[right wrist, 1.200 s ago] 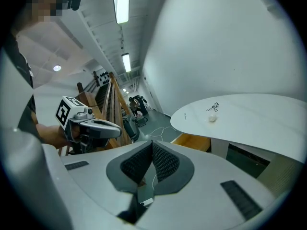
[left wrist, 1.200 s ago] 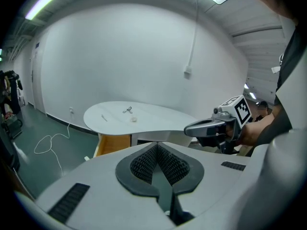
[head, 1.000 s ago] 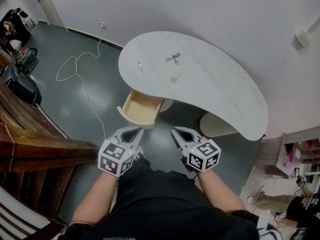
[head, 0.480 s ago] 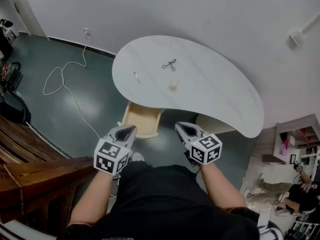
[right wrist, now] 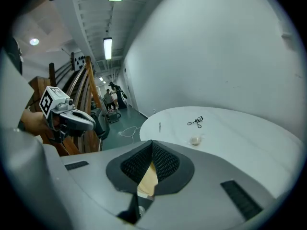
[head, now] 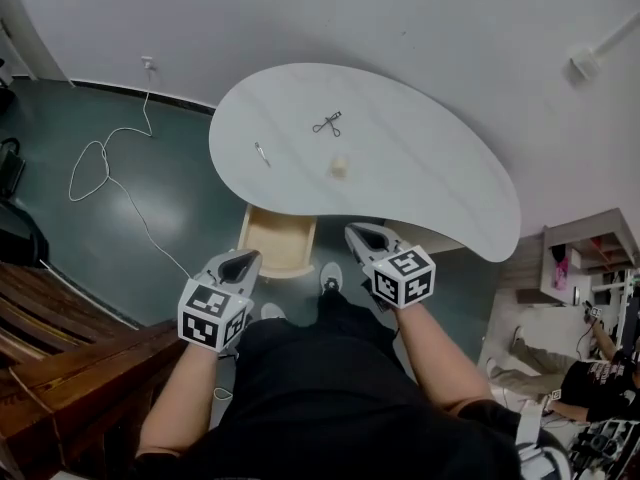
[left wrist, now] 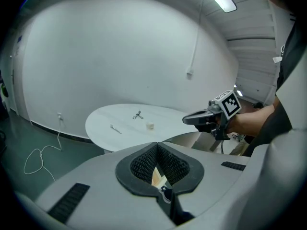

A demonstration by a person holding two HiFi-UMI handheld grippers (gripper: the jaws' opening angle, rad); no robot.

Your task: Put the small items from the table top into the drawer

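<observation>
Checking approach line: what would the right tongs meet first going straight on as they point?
Probably the near edge of the white rounded table, just above the open wooden drawer; depth is unclear.

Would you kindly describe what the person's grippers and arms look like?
The left gripper and right gripper are grey, with black ribbed jaw pads and a white cube of black square markers each. The person wears a black top, forearms bare.
</observation>
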